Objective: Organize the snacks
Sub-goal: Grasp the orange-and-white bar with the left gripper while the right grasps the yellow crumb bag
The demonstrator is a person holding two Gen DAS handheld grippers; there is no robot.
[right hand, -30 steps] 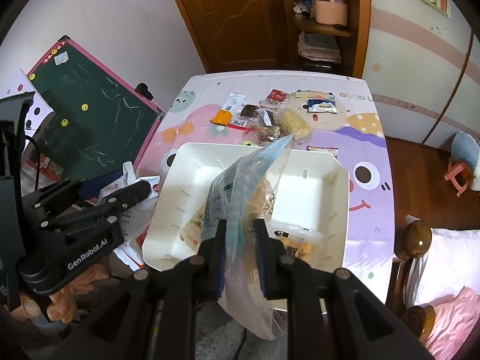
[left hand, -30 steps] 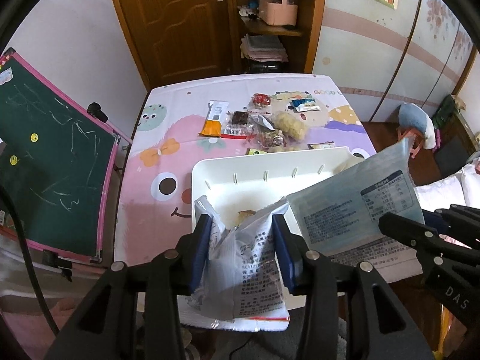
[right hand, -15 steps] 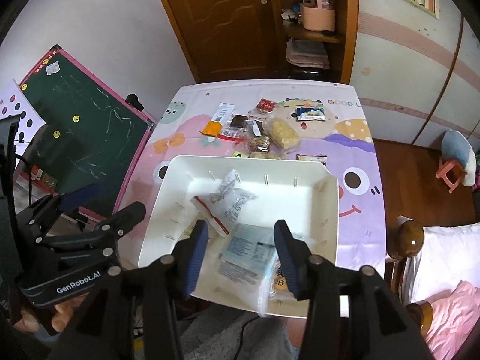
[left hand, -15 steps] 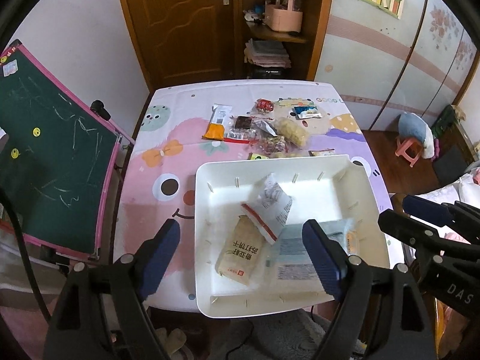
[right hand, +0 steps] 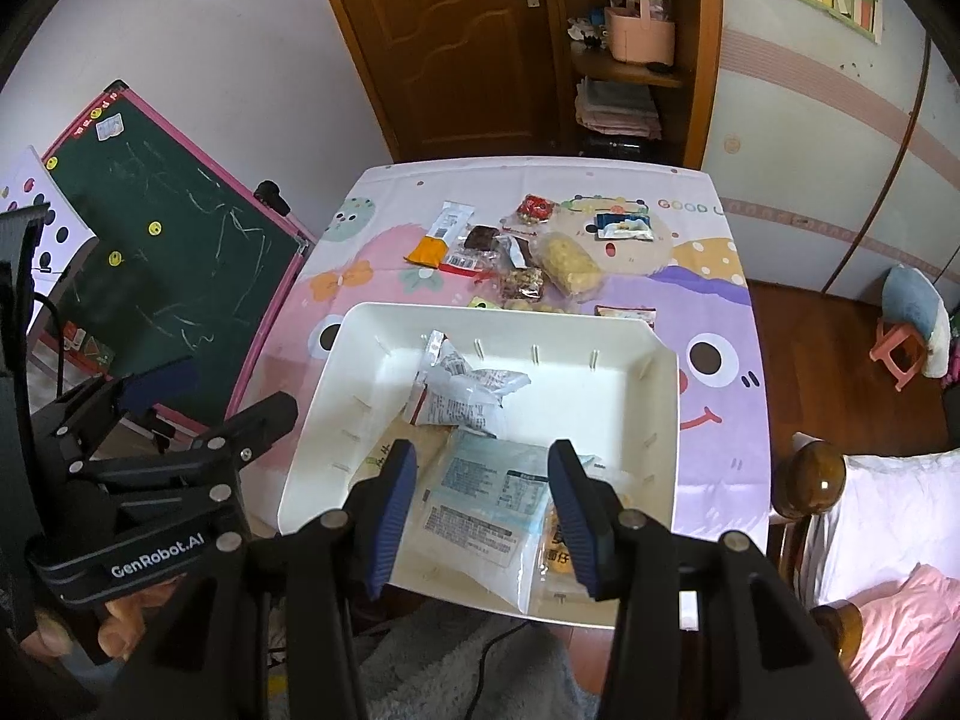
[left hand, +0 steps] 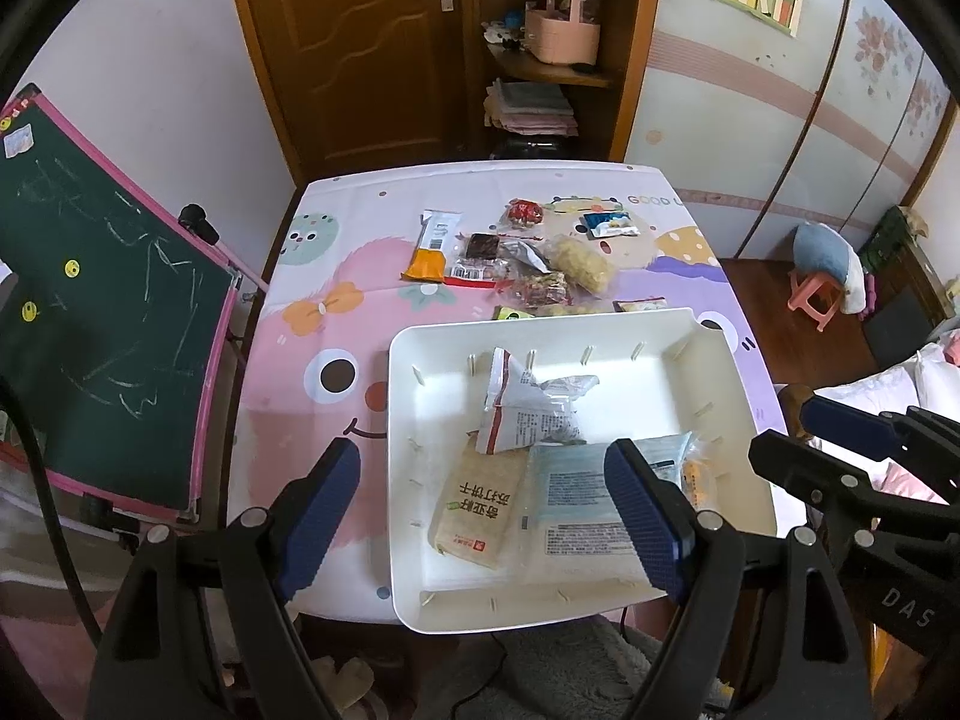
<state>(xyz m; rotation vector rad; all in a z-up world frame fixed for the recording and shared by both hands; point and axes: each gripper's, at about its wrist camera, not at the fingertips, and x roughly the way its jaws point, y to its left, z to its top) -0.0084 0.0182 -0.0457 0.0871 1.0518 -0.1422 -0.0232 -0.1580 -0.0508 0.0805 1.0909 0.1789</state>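
Both grippers are hanging spread and empty over the white rectangular plastic tray (left hand: 714,372) — a second ago each was pinching a packet, and their jaws have just been opening. The left gripper (left hand: 498,516) has let go of the crumpled white foil snack bag (left hand: 528,414), the right gripper (right hand: 480,516) the flat pale-blue printed pouch (right hand: 486,498); both are lying inside the tray now. Two more snacks are sorted, while the scattered small wrapped snacks (left hand: 528,264) are waiting beyond it on the cartoon-printed tablecloth (left hand: 336,276).
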